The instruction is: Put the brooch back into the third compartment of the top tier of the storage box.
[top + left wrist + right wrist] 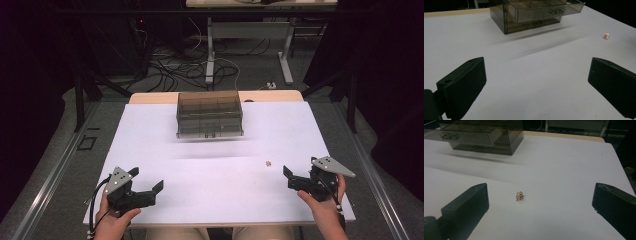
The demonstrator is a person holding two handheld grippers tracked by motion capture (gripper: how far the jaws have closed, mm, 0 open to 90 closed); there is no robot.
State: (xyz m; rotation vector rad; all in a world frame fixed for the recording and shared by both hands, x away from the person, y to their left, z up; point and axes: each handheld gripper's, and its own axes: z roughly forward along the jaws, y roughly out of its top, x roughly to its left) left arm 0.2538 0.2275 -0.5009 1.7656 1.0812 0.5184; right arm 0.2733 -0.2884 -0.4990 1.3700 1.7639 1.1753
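One fixed overhead camera, two riding on the grippers

The high view looks forward and down over the white table from the person's side. Each gripper view sits low, just behind its own jaws, facing across the tabletop: the left gripper view and the right gripper view both take in the smoky drawer box far ahead and the small gold trinket, near the right jaws.

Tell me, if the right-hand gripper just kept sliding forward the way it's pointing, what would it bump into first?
Probably the small gold-coloured trinket lying on the white table: it sits ahead between the open jaws of the right gripper, a little left of centre. The smoky drawer box stands farther off to the left, likely outside that line.
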